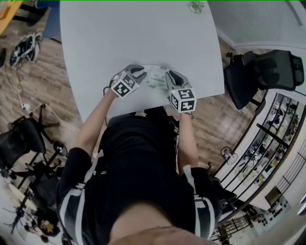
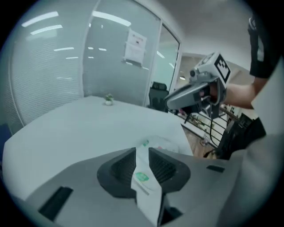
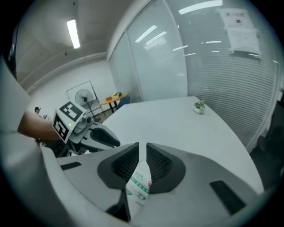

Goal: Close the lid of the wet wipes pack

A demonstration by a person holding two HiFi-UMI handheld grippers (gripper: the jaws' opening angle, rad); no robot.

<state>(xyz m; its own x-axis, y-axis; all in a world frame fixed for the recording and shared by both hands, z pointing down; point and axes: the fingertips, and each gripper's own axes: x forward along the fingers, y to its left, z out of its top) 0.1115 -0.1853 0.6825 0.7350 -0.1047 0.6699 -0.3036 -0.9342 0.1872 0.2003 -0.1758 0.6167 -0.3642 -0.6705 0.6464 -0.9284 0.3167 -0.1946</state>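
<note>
Over the table (image 1: 143, 38), left tool (image 2: 142, 156) clamped on wet wipes pack (image 1: 157, 77), right tool (image 3: 142, 156) likewise

Bright, even light from ceiling strip light (image 3: 73, 33); soft blur, strong fisheye warp, dark corners.

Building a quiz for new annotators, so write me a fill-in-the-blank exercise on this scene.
1. The wet wipes pack is clamped by the left gripper and the ____ gripper.
2. The pack's print is mostly ____.
3. The small plant stands on the ____.
4. Each gripper carries a cube with square ____.
Missing words: right; green; table; markers.
</note>
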